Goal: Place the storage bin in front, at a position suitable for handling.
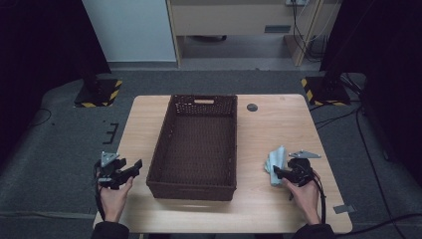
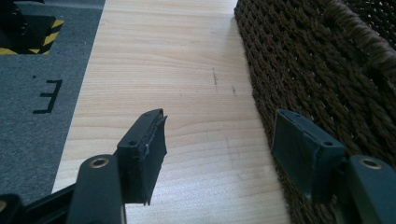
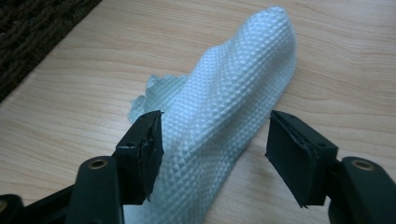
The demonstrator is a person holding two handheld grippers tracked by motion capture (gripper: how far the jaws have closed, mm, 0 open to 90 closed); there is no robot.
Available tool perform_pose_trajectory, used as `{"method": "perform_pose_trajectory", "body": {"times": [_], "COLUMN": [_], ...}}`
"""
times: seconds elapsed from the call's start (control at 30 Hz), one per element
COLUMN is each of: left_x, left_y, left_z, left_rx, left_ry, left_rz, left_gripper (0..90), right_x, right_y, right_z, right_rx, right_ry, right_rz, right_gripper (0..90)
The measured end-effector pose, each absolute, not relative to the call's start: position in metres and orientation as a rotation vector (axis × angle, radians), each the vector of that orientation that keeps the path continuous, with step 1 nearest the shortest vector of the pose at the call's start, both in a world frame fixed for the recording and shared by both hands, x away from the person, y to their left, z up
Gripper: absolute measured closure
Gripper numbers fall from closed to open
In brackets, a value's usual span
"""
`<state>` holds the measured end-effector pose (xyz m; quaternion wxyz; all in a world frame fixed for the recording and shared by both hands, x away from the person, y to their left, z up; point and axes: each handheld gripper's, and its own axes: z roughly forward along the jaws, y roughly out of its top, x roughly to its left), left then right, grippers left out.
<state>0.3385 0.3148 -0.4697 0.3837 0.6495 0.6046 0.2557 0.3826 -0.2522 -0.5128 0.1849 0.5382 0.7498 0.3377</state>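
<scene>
A pale blue woven cloth [image 1: 276,162] lies crumpled on the wooden table [image 1: 278,124], right of a dark brown wicker basket [image 1: 195,147]. My right gripper [image 1: 278,172] hovers at the cloth's near end. In the right gripper view the cloth [image 3: 224,112] runs up between the two spread jaws, and the pads do not press on it; my right gripper [image 3: 215,149] is open. My left gripper [image 1: 133,166] is held at the table's left edge, just left of the basket. Its jaws stand wide with only bare table between them [image 2: 219,144], the right jaw close to the basket wall [image 2: 317,70].
The basket is empty and takes up the table's middle. A small dark round disc [image 1: 252,107] sits on the table behind the basket's right corner. Grey carpet [image 1: 54,149] surrounds the table, with two yellow-and-black striped stand bases [image 1: 99,92] behind it.
</scene>
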Motion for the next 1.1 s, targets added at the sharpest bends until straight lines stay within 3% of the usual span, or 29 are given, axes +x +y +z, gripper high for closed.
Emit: {"method": "perform_pose_trajectory", "body": {"times": [0.2, 0.37, 0.4, 0.9, 1.1], "left_x": [0.340, 0.340, 0.339, 0.337, 0.336], "left_y": [0.312, 0.310, 0.310, 0.312, 0.309], "left_z": [-0.470, -0.469, -0.469, -0.463, -0.456], "left_rx": [1.659, 1.660, 1.660, 1.635, 1.630], "left_ry": [1.535, 1.528, 1.528, 1.498, 1.465], "left_rz": [0.647, 0.645, 0.645, 0.638, 0.633], "left_gripper": [34.0, 34.0, 34.0, 34.0, 34.8], "right_x": [0.386, 0.386, 0.385, 0.376, 0.380], "right_y": [-0.245, -0.244, -0.244, -0.291, -0.295], "right_z": [-0.519, -0.520, -0.519, -0.510, -0.517], "right_rx": [1.488, 1.484, 1.481, 1.588, 1.636], "right_ry": [2.142, 2.158, 2.161, 1.996, 2.007], "right_rz": [0.916, 0.937, 0.937, 0.871, 0.808], "right_gripper": [50.6, 80.3, 82.8, 83.5, 76.2]}}
